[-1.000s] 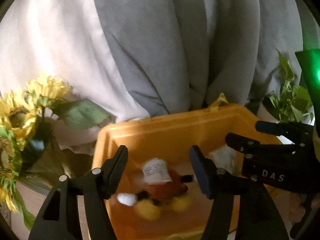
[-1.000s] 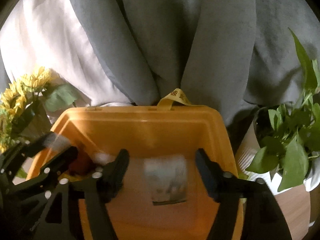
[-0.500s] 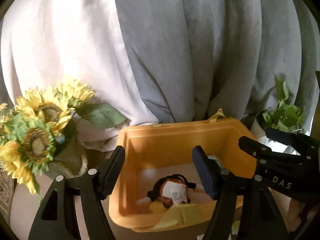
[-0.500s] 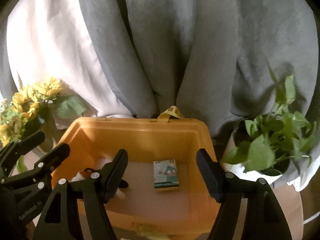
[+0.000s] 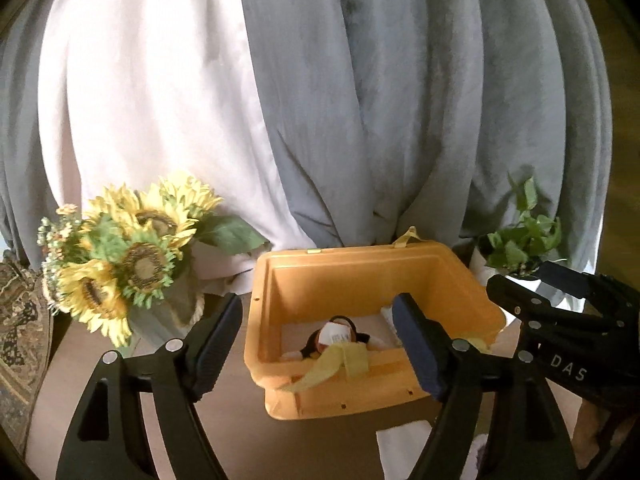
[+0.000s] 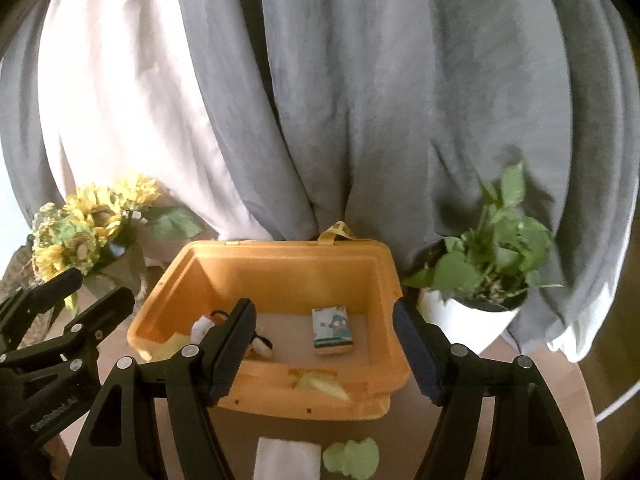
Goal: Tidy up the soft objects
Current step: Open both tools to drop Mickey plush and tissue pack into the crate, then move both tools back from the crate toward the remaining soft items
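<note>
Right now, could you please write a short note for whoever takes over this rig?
Left tongs: empty, jaws opening, in front of the orange bin.
Right tongs: open, empty, also facing the bin.
In the bin: a plush toy on the left and a small printed packet on the right.
Left on the table in front of the bin: a white cloth and a pale green soft piece.

Grey curtains (image 6: 400, 120) hang in heavy folds across the back, with a pale white drape (image 6: 120, 100) among them on the left, brightly lit. A brown surface (image 5: 224, 420) runs up to them. Sunflowers (image 5: 136, 256) stand at its back left corner; a leafy potted plant (image 6: 492, 252) in a white pot stands at its back right.
</note>
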A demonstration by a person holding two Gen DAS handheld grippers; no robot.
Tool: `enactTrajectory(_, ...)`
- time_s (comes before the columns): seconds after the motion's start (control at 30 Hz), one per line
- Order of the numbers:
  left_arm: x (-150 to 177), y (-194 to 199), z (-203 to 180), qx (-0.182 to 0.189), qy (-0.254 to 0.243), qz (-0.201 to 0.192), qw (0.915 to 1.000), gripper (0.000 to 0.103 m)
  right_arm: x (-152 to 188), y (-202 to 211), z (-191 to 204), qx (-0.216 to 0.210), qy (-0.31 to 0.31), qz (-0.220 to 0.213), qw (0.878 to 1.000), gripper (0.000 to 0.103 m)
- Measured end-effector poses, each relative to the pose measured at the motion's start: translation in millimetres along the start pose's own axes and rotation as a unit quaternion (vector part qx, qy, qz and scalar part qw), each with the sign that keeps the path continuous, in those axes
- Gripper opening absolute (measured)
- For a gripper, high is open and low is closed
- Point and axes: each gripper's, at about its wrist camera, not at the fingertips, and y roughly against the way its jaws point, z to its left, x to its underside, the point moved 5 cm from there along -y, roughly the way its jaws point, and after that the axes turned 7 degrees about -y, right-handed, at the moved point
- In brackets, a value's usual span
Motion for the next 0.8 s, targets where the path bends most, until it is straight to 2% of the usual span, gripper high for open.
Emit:
enactTrajectory(0.23, 9, 40, -1, 0.002, -0.004, -0.008, 1.0000, 0.082, 12, 41, -2, 0.013, -0.008, -0.013, 1.000, 0.072)
enactTrajectory(0.8, 34, 103, -20, 0.050, -0.032, -0.020, 0.9980, 0.084, 53, 124, -13, 0.071, -0.043, -0.045, 0.996, 0.072)
